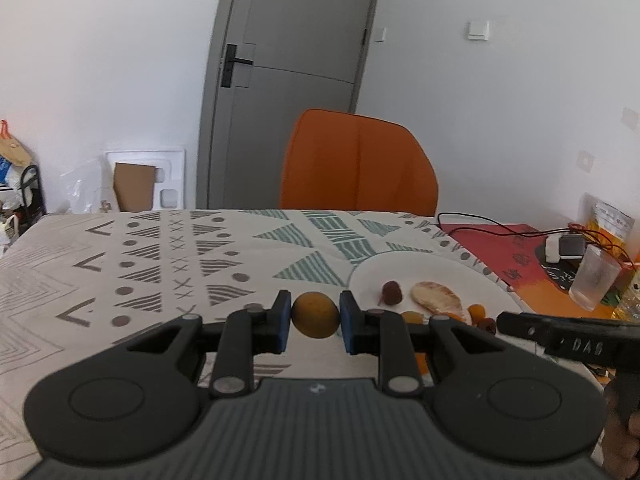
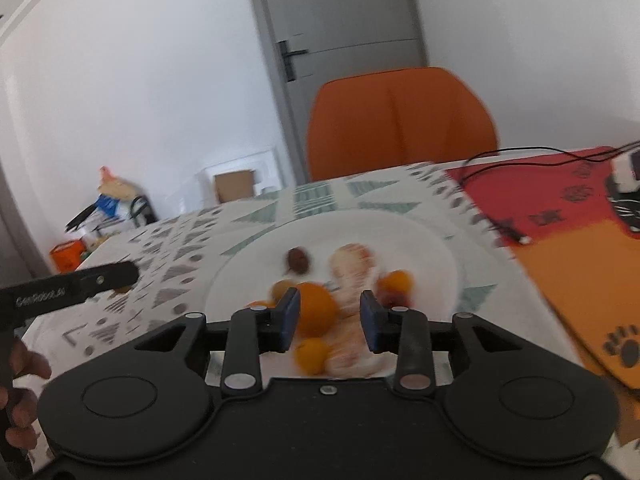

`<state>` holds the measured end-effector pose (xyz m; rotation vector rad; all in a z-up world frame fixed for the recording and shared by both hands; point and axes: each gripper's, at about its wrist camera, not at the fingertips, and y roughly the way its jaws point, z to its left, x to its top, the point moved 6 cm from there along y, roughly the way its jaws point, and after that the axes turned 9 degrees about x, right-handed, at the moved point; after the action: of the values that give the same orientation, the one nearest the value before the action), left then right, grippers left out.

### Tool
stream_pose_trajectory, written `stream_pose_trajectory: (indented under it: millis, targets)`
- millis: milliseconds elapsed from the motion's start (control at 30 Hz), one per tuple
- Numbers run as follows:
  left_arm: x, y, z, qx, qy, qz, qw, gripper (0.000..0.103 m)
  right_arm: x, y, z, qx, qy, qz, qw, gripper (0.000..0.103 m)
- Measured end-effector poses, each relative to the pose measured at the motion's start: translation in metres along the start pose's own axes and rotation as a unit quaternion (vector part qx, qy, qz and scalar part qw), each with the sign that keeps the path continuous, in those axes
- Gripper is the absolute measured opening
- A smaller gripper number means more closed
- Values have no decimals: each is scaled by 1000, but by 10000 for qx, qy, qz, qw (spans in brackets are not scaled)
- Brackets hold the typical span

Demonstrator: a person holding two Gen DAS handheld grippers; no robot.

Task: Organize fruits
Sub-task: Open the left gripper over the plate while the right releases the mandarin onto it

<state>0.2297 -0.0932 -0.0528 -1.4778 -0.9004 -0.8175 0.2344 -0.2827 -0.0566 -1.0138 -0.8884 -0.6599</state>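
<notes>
Across the patterned tablecloth (image 1: 152, 264), the near and left stretches lie bare to the cloth's far edge, where an orange chair (image 1: 358, 164) stands pushed up against the table, a grey door (image 1: 296, 80) behind it. To the right, room is tighter: a white plate (image 2: 420, 240) sits near a red and orange mat (image 2: 560, 240) crossed by a black cable (image 1: 492, 228), and a clear plastic cup (image 1: 594, 280) stands further along that side. On the plate lie a brownish dried fruit (image 2: 298, 260), a pale flat piece of peel (image 2: 352, 276), and several small orange fruits (image 2: 396, 282), all blurred in the right wrist view. Over the cloth just left of the plate, the left gripper (image 1: 315, 316) points forward and slightly down, its blue pads (image 1: 283, 316) clenched on a yellow-orange round fruit (image 1: 315, 315) held clear of the table. Angled down over the plate's near part, the right gripper (image 2: 329, 316) has its jaws parted; a larger orange fruit (image 2: 318, 310) sits touching or just beside the left pad while the right pad stands apart from it, so nothing is grasped. Part of a hand (image 2: 20, 400) shows at that view's left edge, on the left gripper's black handle.
</notes>
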Motion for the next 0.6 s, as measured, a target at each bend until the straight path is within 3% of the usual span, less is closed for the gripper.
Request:
stream_pose_trajectory:
  millis: [267, 600]
  targets:
    - [-1, 19, -27, -181, 232, 135, 9995, 24, 5, -13, -36, -264, 293, -228, 9990, 34]
    - [-3, 42, -54, -281, 424, 263, 9984, 24, 0, -13, -37, -138, 300, -179, 9993, 34]
